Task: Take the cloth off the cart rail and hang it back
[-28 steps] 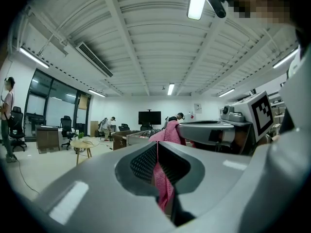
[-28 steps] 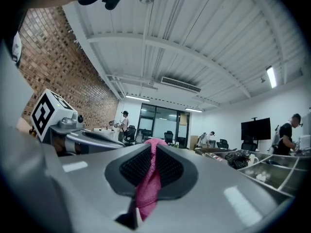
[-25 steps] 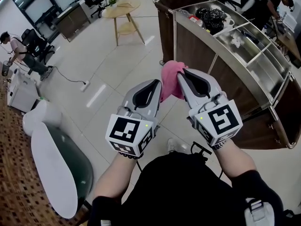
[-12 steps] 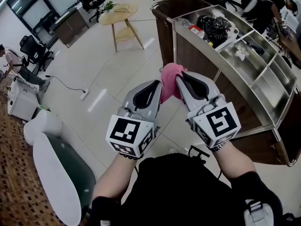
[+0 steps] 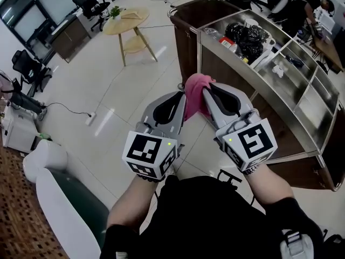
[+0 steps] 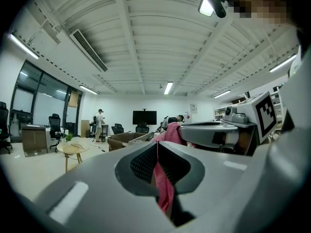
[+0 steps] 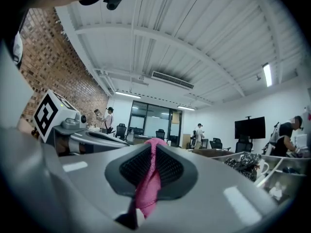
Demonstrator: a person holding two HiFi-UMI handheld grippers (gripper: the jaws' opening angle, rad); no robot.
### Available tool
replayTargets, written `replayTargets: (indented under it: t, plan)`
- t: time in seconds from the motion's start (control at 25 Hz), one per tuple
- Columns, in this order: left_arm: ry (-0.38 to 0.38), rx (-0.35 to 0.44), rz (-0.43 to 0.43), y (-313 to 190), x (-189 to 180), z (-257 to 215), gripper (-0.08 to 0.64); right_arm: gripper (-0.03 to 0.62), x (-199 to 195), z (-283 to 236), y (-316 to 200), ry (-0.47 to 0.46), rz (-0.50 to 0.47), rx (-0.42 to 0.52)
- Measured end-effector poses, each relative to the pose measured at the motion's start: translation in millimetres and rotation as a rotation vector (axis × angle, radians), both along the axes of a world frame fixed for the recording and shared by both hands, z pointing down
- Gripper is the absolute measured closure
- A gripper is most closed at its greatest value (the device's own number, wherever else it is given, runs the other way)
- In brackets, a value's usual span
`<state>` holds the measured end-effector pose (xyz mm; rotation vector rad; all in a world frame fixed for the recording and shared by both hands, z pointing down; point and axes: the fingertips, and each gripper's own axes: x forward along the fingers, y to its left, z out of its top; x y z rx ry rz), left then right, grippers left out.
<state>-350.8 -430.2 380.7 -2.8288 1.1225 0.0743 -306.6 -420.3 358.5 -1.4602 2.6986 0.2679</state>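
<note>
A pink cloth [image 5: 195, 95] is bunched between my two grippers, held up in front of my chest in the head view. My left gripper [image 5: 179, 95] is shut on one part of it; a thin pink strip [image 6: 163, 188] shows pinched between its jaws. My right gripper [image 5: 207, 88] is shut on another part, with pink cloth [image 7: 147, 186] squeezed between its pads. The two grippers sit side by side, almost touching. The wood and steel cart [image 5: 303, 125] stands to my right, its rail [image 5: 280, 156] along the near edge.
The cart's steel top holds a black bag [image 5: 249, 38] and small items in compartments. A round wooden table [image 5: 126, 22] stands far ahead, a white and green chair [image 5: 64, 209] at lower left, office chairs and people at the room's edges.
Both grippers keep the same grip on the cloth. The view has shifted slightly, so the cart and floor have slid a little; the cloth sits at nearly the same height.
</note>
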Motion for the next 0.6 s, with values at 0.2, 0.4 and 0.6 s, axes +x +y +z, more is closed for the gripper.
replayTargets:
  t: [0.2,0.4,0.6]
  plan:
    - [0.006,-0.006,0.049,-41.7,-32.3,-5.0,0.551,0.568,-32.0,-8.4,-40.0,-0.002,0.054,0.014]
    - [0.001,-0.014,0.105,-77.2,-79.6,-17.0,0.551,0.568,-77.9,-24.5,-73.7,-0.001,0.113,0.015]
    - [-0.005,-0.017,0.162,-105.8,-116.5,-26.5,0.551,0.568,-113.1,-35.1,-100.7,-0.005,0.182,0.003]
